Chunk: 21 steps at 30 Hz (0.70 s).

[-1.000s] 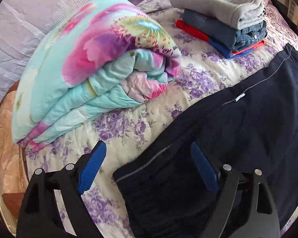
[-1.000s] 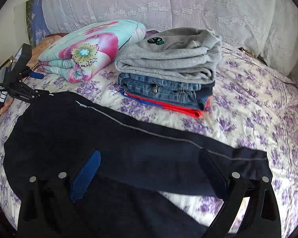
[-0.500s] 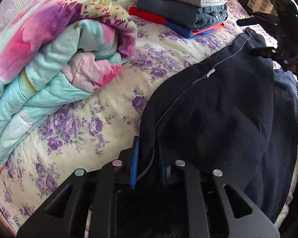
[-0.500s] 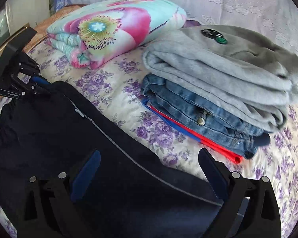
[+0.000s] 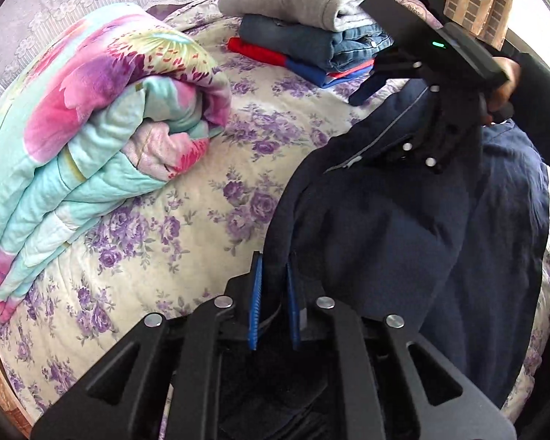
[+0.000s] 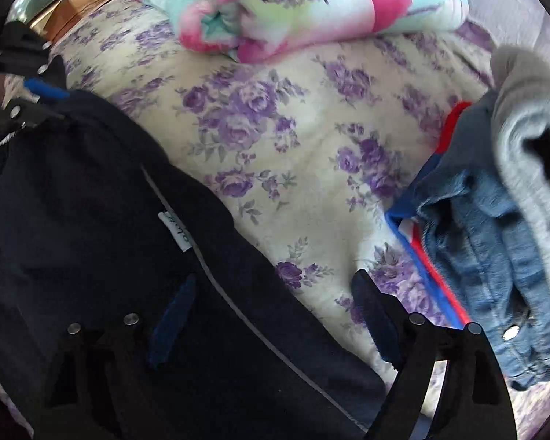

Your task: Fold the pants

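Dark pants spread on flowered bedspread, centre to 4 o'clock in left view. No containers in sight. Left gripper just been closing, blue pads now clamped on pants edge. Right gripper jaws wide apart above pants seam w/ grey stripe, pads not pressing cloth. Folded quilt at 9 o'clock, clothes stack at 1.
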Available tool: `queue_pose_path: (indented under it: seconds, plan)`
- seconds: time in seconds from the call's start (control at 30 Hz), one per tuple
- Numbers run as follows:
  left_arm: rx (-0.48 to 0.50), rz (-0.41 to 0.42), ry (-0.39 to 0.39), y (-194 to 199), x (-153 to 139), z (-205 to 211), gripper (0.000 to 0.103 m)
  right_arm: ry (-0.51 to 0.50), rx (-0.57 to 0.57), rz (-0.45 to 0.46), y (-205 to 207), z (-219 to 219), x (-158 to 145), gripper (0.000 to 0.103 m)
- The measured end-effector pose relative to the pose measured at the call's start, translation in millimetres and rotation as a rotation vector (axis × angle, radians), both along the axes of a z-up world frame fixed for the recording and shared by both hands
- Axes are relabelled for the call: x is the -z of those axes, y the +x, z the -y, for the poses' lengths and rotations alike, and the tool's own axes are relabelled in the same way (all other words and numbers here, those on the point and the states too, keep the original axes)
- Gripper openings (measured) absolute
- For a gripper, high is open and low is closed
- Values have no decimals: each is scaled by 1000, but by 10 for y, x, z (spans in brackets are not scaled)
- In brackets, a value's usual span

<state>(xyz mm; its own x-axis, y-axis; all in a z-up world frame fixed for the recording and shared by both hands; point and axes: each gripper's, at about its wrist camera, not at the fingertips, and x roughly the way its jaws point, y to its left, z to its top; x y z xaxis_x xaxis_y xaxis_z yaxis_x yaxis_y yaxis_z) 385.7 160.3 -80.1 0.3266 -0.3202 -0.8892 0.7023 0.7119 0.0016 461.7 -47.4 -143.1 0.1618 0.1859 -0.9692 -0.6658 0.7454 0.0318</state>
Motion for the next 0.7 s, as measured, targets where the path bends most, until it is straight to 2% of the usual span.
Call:
queue_pose_path:
  seconds: [0.07,0.1,0.17,0.2,0.37,0.53,0.6,0.7]
  plan:
    - [1,1,-5,-29,-15,-28,10,9,-22,13,-27,12,-28,94]
    - [-3,-3,-7,-26,-4,-26,10,20,-32,16,-62,16,-45,87]
    - [-9,-11,-7,-34,18,-37,10,72,-60,-21,-145,10,-147,44]
    - [-11,-9,-1,-34,40,-20,10,91,-74,-44,-185,2,-220,9]
    - [-37,2,-4,-17,74,-36,10,51,-72,120,-376,-2,-494,9]
    - [-135,34,7,239,26,-76,10,47,16,285,-173,17,-707,10]
    - [-172,48,11,419,-11,-81,10,6,38,335,-55,-39,-679,10]
    - [-208,5,40,661,151,-41,11,-77,47,320,90,-185,-402,11]
